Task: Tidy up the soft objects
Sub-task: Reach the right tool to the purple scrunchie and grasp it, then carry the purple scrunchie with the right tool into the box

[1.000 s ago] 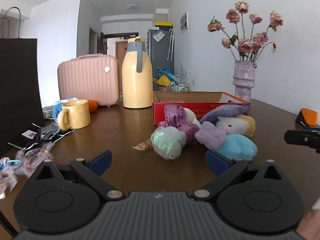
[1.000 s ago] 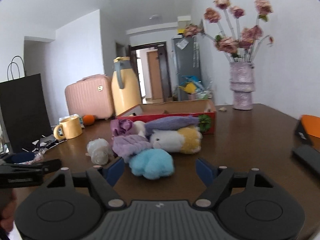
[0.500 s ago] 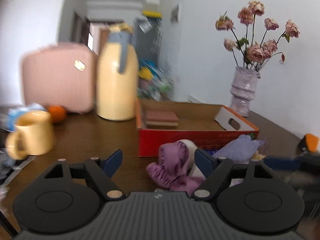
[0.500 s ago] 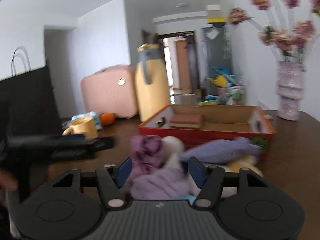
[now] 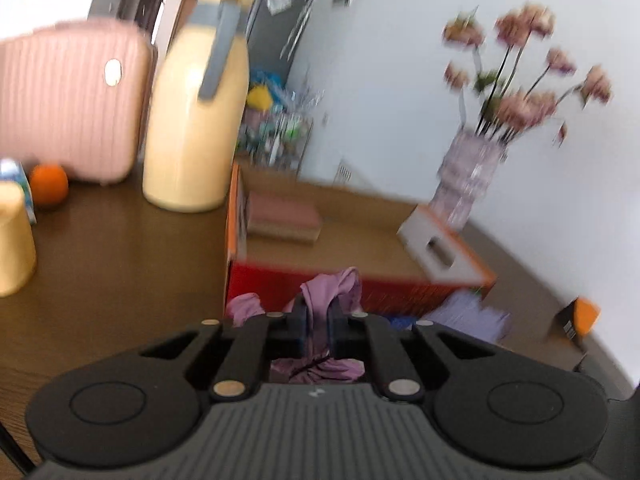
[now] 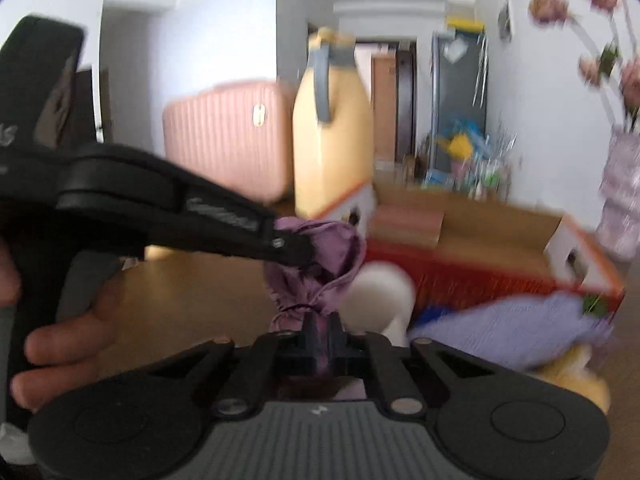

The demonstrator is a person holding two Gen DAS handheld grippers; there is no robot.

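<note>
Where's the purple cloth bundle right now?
The purple cloth bundle is pinched at two spots, by the left claw and the right claw, just in front of the red box in both wrist views.

Bright even daylight, heavy motion blur across both views, fisheye bending at dark corners, soft shadows

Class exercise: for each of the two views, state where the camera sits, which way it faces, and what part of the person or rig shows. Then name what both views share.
Left wrist: on the left hand-held gripper, facing across the table toward the red cardboard box; own fingers shut on the purple cloth.
Right wrist: on the right hand-held gripper, facing the same box; shows the person's hand and the left gripper.
Shared: purple cloth, box, yellow jug, pink case.
</note>
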